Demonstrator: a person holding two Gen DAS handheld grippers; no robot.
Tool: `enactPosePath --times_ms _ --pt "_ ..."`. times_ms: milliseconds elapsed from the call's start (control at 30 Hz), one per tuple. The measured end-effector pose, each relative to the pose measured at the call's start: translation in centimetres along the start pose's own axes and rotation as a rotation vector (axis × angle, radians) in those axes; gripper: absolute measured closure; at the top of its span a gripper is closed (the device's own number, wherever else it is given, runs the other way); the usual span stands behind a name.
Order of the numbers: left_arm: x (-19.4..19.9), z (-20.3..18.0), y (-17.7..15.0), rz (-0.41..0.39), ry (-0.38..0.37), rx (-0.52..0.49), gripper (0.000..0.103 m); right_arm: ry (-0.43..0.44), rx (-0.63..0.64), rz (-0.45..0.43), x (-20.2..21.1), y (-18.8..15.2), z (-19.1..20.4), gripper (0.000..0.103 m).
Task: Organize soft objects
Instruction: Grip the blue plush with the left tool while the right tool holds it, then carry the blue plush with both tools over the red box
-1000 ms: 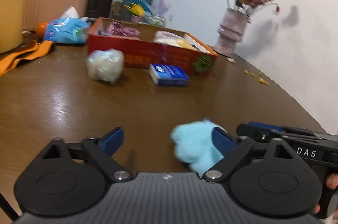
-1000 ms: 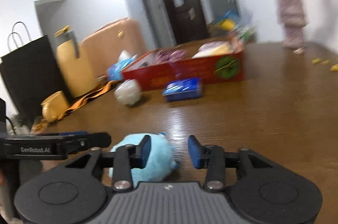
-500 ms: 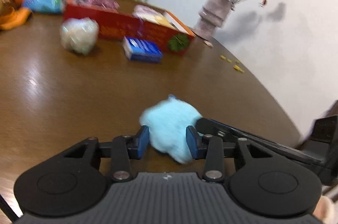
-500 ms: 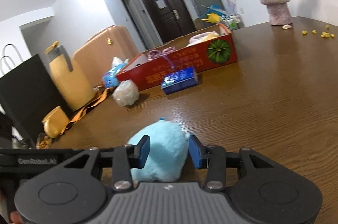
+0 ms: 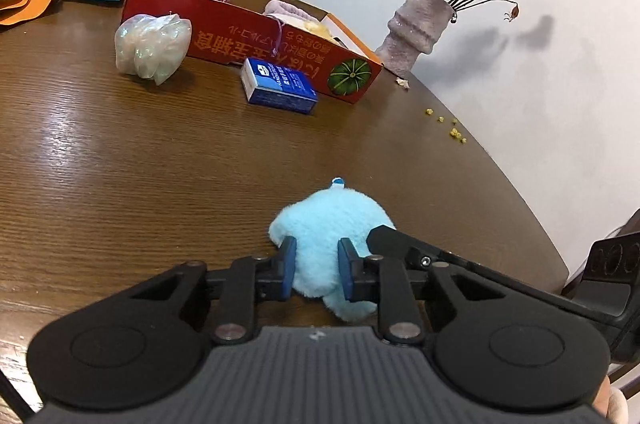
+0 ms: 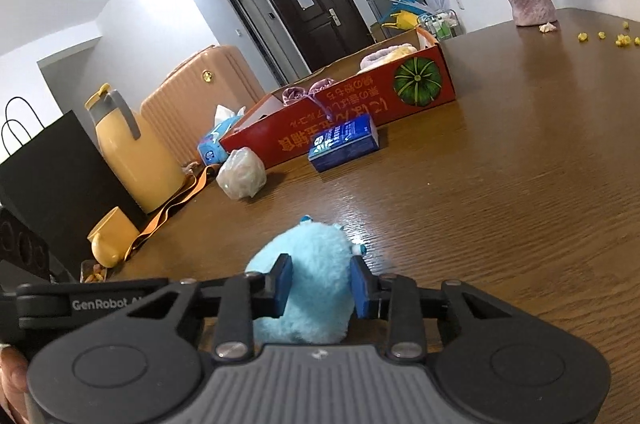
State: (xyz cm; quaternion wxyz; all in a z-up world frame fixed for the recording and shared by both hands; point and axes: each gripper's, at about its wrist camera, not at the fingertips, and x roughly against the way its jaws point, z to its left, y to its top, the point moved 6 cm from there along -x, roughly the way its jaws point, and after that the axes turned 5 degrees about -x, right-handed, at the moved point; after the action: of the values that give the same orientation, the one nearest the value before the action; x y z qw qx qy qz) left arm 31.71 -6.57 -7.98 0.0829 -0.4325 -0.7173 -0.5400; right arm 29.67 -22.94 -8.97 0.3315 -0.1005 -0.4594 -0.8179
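Closing claws (image 5: pixel 316 270) – blue plush (image 5: pixel 334 220) pinched between, both sides

Both wrist cameras look low across the table (image 5: pixel 160 163), sharing the red box (image 6: pixel 360 111).

vase (image 5: pixel 414 23) | yellow jug (image 6: pixel 130 147) | black bag (image 6: pixel 52 179) | suitcase (image 6: pixel 196 99)

Dark wooden table (image 5: pixel 160 183) with red box (image 5: pixel 248 31), blue packet (image 5: pixel 278 85), plastic-wrapped bundle (image 5: pixel 152 43), blue plush (image 5: pixel 332 220), vase (image 5: pixel 416 23).
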Motion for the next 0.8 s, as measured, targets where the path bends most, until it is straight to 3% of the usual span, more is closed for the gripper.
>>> enactPosePath --times_ms 200,367,467,600,733,800 --pt "0.6 -0.5 0.4 -0.022 0.008 -0.017 0.082 0.011 -0.01 0.002 0.3 0.3 0.2 0.075" --pt "0.8 -1.1 5.1 -0.09 0.006 -0.06 0.082 0.041 0.009 -0.051 0.1 4.1 1.3 0.075" --pt "-0.3 -1.0 10.4 -0.135 0.002 -0.084 0.082 0.053 0.062 -0.1 -1.4 9.1 2.5 0.075" --pt "-4.1 0.9 18.8 -0.161 0.034 -0.096 0.082 0.065 0.077 -0.13 -6.4 17.9 3.2 0.076" --pt "-10.1 5.3 25.6 -0.1 0.04 0.004 0.082 0.024 0.075 -0.077 -14.2 25.1 2.9 0.079" --pt "-13.4 7.4 27.4 -0.056 0.053 0.036 0.09 0.004 0.071 -0.046 -18.2 27.7 2.5 0.083"
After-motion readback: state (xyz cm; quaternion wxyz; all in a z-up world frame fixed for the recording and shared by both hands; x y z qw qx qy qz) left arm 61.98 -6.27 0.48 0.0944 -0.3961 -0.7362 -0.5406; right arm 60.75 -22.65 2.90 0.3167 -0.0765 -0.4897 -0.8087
